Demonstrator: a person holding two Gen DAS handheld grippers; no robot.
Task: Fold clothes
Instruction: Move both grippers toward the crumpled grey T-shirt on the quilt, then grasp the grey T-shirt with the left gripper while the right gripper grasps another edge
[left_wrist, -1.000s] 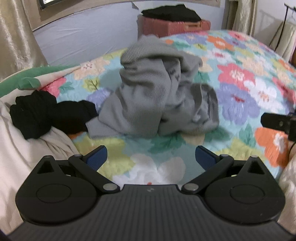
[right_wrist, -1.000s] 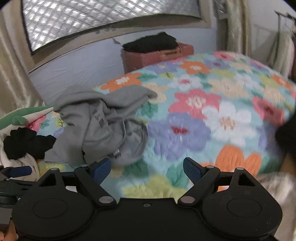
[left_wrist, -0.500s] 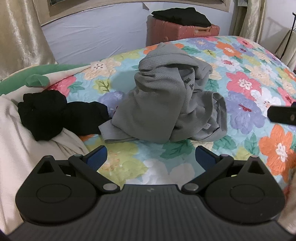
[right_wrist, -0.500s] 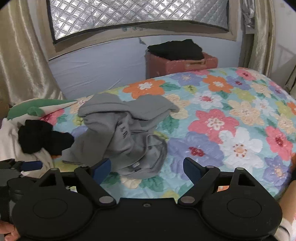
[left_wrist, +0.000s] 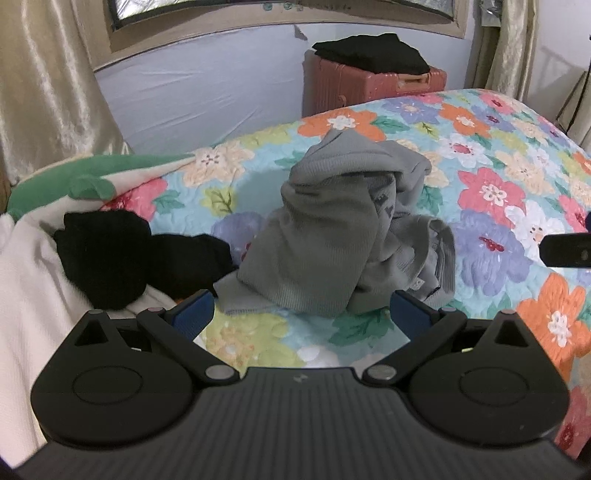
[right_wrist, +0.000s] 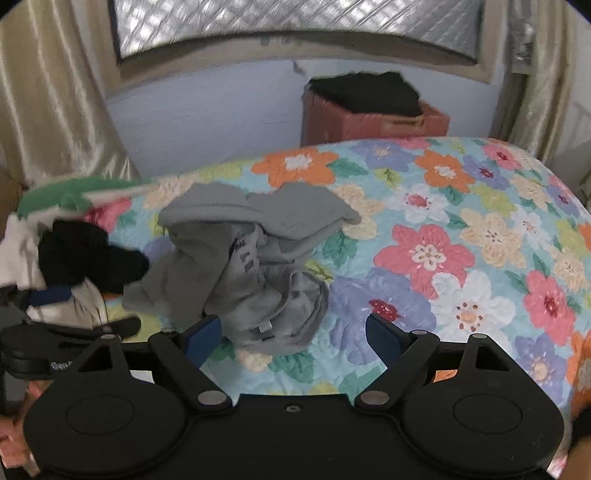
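Pulling back, both grippers — left gripper, right gripper — were withdrawn, fingers wide and empty; grey garment was left crumpled, unfolded.

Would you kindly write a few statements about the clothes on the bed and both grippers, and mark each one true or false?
1. The grey garment lies crumpled in a heap on the floral quilt. True.
2. The left gripper is shut on the grey garment. False: its fingers are spread and hold nothing.
3. A black garment lies to the left of the grey one. True.
4. The right gripper is open and empty. True.
5. The pink suitcase behind the bed has nothing on top. False: folded black clothes sit on it.
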